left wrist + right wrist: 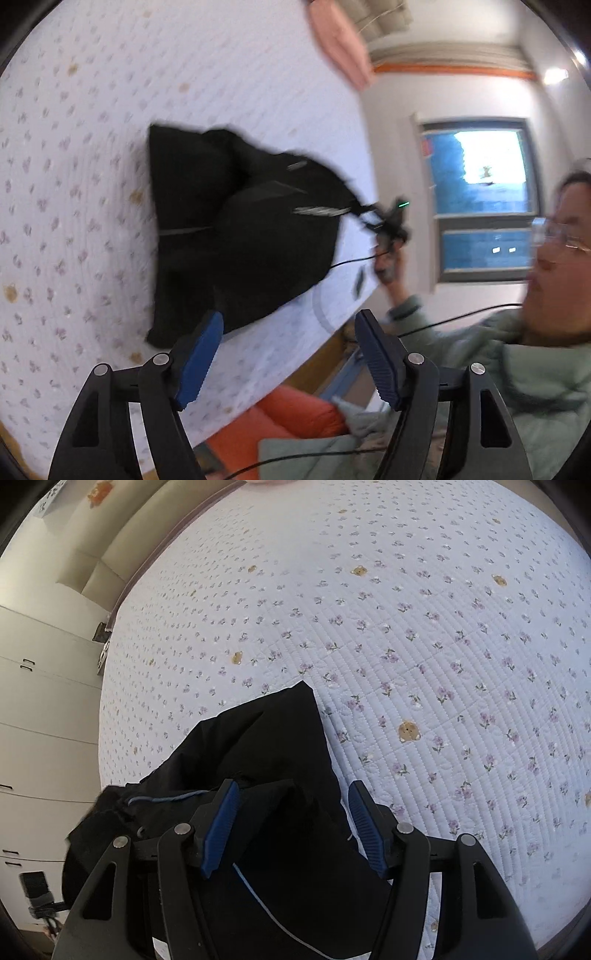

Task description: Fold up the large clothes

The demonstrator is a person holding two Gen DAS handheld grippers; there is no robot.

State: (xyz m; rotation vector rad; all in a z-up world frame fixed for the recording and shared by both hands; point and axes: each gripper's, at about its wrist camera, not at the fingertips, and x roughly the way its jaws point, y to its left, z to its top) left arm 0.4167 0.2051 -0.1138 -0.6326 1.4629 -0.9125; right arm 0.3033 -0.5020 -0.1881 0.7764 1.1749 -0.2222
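The black garment looks soft and floppy on the bed, best pinched at corners; the left hand-held gripper gapes empty, the right hand-held gripper open astride a fold.

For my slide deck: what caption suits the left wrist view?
Open left tongs above a crumpled black garment on the floral quilted bedspread.

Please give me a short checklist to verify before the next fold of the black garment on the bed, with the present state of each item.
1. Left gripper empty: ok, jaws apart, nothing between them.
2. Right gripper holding the garment: not ok, fabric lies between the pads but they do not press it.
3. Garment wholly on the bed: ok.
4. Garment flat: not ok, it is bunched in folds.
5. Cable free of the garment: cannot tell.
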